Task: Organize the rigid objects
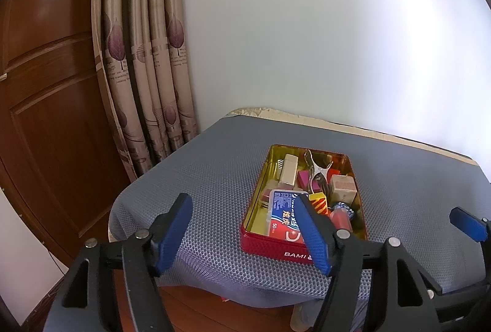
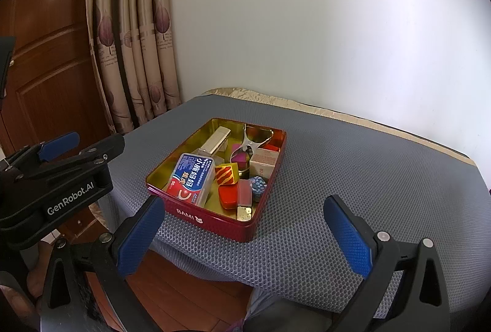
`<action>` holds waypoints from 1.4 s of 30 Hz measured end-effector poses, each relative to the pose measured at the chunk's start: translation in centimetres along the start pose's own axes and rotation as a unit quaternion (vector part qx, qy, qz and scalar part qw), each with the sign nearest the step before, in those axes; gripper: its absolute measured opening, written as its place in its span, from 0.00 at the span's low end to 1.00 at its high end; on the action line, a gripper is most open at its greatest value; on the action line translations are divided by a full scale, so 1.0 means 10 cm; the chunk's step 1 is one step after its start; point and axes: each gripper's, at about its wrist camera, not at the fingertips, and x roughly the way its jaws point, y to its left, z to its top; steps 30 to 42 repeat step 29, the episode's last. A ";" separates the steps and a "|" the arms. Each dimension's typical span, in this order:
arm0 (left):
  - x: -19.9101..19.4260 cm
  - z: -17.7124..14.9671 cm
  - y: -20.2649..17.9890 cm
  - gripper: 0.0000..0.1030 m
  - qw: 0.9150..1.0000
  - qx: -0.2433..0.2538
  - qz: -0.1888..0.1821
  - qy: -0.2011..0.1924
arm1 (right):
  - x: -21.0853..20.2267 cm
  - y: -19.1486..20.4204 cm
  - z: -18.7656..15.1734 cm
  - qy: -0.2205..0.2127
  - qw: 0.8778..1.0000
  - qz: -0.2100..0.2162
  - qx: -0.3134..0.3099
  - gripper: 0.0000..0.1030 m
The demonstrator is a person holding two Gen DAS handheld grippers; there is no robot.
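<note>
**Tin filled, both tongs empty**

A red tin (image 2: 214, 220), marked BAMI on its near wall, is seen lying on the grey mesh-covered surface (image 2: 353, 178), toward its left-centre. The small rigid items are all found inside it: a blue and red box with Chinese print (image 2: 191, 177) at the near left, a gold rectangular case (image 2: 214, 140) at the far left, a metal clamp-like tool (image 2: 250, 141) at the far middle, a beige carton (image 2: 265, 160) at the right, a yellow and red striped block (image 2: 227, 173) in the middle, a magenta block (image 2: 239, 158) behind it, a red block (image 2: 228, 197) and a pink bar (image 2: 245, 193) at the near side, and a small blue patterned piece (image 2: 257, 184) by the right wall. Nothing loose is seen on the surface around the tin, so the gathering is judged largely or wholly done; only tidying within the tin, or fitting a lid not in view, could remain.

The left tongs (image 1: 242, 232) are held spread wide over the near left corner of the tin, gripping nothing; whether the right pad brushes the rim cannot be told. The right tongs (image 2: 245, 235) are likewise spread wide and empty, hovering near the tin's near wall without touching it.
</note>
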 end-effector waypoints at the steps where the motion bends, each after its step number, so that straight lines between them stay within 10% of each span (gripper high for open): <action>1: 0.01 0.00 0.00 0.70 1.000 0.001 -0.001 0.002 | 0.00 0.00 0.00 0.000 1.000 0.000 0.000 0.99; 6: 0.00 -0.02 -0.03 0.82 1.000 0.009 0.002 -0.003 | 0.00 0.01 -0.01 0.002 1.000 0.000 0.000 0.99; 42: 0.01 -0.02 0.02 0.82 1.000 -0.004 -0.013 -0.008 | 0.02 0.02 -0.01 0.008 1.000 0.001 -0.004 1.00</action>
